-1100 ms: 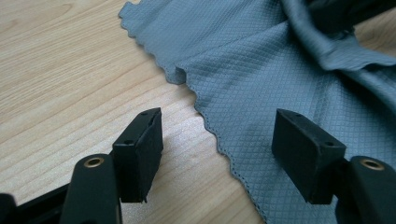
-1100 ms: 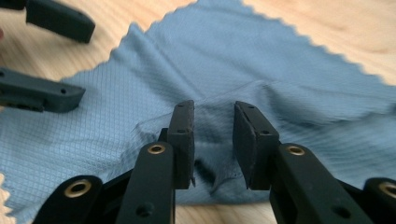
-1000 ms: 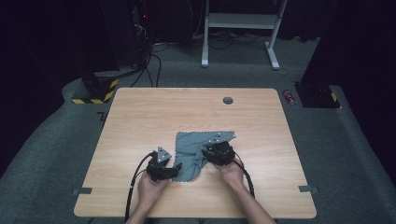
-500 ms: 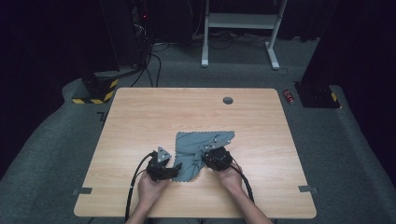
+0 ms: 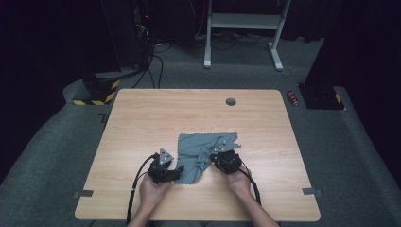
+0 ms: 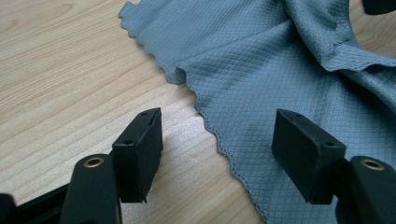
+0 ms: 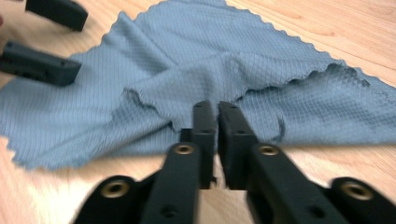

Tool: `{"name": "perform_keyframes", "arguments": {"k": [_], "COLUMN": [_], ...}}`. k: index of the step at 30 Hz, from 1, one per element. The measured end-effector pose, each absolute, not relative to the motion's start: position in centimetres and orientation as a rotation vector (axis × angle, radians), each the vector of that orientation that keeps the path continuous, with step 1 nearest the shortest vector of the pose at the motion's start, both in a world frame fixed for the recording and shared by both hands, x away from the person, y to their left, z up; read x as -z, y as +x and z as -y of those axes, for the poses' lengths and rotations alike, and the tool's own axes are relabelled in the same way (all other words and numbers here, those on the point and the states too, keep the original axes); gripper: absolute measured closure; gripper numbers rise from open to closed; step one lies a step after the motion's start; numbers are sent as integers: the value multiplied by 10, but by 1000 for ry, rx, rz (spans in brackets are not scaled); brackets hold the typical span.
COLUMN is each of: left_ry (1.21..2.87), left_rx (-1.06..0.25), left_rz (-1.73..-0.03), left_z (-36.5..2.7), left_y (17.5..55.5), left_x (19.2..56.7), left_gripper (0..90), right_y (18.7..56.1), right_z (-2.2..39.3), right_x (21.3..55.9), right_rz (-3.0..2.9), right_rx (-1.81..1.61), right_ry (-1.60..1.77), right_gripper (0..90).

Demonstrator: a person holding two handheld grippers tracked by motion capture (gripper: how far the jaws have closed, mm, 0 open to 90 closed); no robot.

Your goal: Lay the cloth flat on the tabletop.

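The right hand-held gripper (image 7: 217, 122) has its jaws drawn almost together, having just been closing, and in the right gripper view a raised fold of the grey-blue cloth (image 7: 196, 65) sits right at their tips; whether the pads actually pinch the fabric cannot be told. In the high view this hand-held gripper (image 5: 226, 160) rests on the cloth's right edge, with the hand (image 5: 240, 182) behind it. The left hand-held gripper (image 6: 217, 144) stands wide open, one jaw over bare wood and the other over the fabric, with the cloth's scalloped near edge running between them and neither pad pressing on it. From above, it (image 5: 176, 171) lies at the cloth's lower left corner. The cloth (image 5: 201, 151) lies rumpled and partly folded over itself on the near middle of the wooden counter (image 5: 142, 118), between the two hands.
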State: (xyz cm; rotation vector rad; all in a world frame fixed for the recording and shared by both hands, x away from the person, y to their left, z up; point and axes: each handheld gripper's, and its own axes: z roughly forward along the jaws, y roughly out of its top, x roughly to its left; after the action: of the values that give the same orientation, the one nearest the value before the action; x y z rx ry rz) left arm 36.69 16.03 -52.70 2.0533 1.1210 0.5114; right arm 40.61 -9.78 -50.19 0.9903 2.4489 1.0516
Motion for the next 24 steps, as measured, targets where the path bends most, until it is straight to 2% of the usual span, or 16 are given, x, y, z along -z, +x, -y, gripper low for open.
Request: {"name": "perform_keyframes", "arguments": {"k": [1,4,6,7,9,17,24], "left_ry": [2053,2053,2055,2055,2054,2055,2054], "left_rx": [-511,-511,-514,-515,-513,-515,-515], "left_rz": [-1121,-1121,-1119,-1119,-1121,-1119,-1120], "left_z": [-160,-160,-160,-161,-160,-161,-160], "left_y": [367,367,367,367,367,367,367], "left_x": [527,527,527,527,527,527,527], "left_gripper": [340,340,340,340,340,340,339], "right_y": [410,415,416,416,416,403,369], "right_z": [94,88,82,79,79,98,138], "right_x": [505,509,515,516,516,500,483], "right_rz": [-2446,-2461,-2478,-2480,-2480,-2451,-2449], "right_rx": [-1053,-1041,-1017,-1001,-1000,-1033,-1027], "right_ry": [1011,1029,1030,991,989,973,985], "right_gripper": [751,728,763,863,886,896,896]}}
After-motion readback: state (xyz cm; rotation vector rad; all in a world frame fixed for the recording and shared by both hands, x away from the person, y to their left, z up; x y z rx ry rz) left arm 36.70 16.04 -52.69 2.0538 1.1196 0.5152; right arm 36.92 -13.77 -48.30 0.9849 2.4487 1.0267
